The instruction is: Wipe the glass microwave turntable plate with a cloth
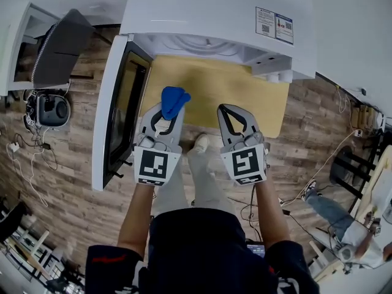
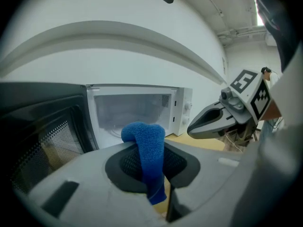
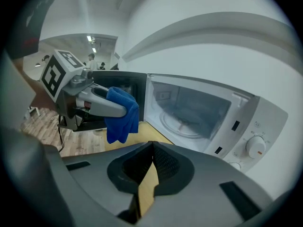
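Observation:
A blue cloth (image 1: 173,101) hangs from my left gripper (image 1: 166,110), whose jaws are shut on it; the left gripper view shows the cloth (image 2: 147,148) draped over the closed tips. My right gripper (image 1: 226,109) is shut with nothing in it, its tips meeting at a point (image 3: 151,144). Both grippers hover side by side in front of the white microwave (image 1: 220,17), whose door (image 1: 119,106) stands open to the left. The glass turntable plate (image 3: 182,125) lies inside the cavity, seen in the right gripper view. Beside it there, the left gripper (image 3: 108,106) carries the cloth (image 3: 121,117).
The microwave stands on a light wooden tabletop (image 1: 269,103). Its control knobs (image 3: 256,147) are at the right of the cavity. A dark chair (image 1: 61,48) and a small grey appliance (image 1: 50,109) are at the left on the wood floor. A person (image 1: 355,231) sits far right.

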Action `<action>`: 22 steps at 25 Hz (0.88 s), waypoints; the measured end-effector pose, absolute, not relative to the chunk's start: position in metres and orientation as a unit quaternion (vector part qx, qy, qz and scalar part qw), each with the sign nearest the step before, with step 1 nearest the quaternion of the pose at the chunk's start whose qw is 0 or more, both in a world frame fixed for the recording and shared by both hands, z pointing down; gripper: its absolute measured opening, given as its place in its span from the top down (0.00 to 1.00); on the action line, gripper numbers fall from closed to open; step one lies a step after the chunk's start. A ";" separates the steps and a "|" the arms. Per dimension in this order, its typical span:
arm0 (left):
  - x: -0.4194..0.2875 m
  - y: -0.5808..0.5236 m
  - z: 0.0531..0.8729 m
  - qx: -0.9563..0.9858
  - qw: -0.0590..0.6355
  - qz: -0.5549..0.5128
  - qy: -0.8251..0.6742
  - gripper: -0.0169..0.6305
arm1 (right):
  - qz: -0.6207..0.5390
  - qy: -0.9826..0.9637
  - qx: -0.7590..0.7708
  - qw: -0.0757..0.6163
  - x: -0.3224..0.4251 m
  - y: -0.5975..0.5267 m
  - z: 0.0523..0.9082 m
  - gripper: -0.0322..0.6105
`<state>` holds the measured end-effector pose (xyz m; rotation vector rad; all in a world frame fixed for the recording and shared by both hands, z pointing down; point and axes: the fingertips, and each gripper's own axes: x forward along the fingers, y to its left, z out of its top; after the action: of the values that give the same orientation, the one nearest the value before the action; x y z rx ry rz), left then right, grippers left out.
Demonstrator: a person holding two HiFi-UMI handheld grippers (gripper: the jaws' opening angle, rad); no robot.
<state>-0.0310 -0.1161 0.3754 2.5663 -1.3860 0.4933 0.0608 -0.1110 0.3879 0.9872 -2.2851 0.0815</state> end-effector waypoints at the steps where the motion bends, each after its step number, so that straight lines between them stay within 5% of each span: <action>1: -0.031 -0.118 0.381 0.864 0.098 0.165 -0.466 0.89 | 0.028 -0.870 0.371 0.322 0.060 -0.113 0.392 0.94; 22: -0.017 -0.122 0.454 0.870 0.110 0.174 -0.449 0.89 | 0.007 -0.872 0.306 0.382 0.058 -0.141 0.478 0.94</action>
<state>-0.0172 -0.1218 0.4541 2.5568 -1.3188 0.5104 0.0577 -0.1407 0.4777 0.7814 -2.2238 0.0190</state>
